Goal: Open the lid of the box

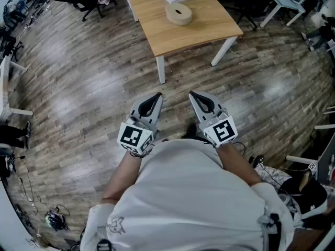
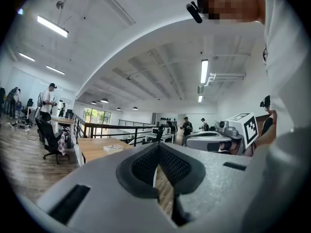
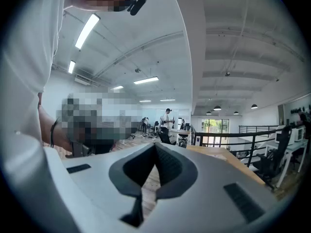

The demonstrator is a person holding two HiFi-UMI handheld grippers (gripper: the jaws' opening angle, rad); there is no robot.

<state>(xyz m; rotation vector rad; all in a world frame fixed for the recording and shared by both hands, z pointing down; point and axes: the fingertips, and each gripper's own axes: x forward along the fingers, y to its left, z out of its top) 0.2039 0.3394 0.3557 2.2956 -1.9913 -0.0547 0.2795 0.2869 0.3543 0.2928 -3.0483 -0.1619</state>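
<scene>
Far off on the wooden table (image 1: 157,30) sits the round tan box (image 1: 179,13), well apart from the left gripper (image 1: 157,96) and right gripper (image 1: 192,94), both empty with jaws pressed together; arriving closed could shove it, not lift its lid.

Left gripper (image 1: 157,96), right gripper (image 1: 192,94): jaws together.

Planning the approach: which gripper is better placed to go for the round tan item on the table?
Right, barely: the left gripper and right gripper are both shut, empty, far from the table; the round item lies slightly nearer the right one.
</scene>
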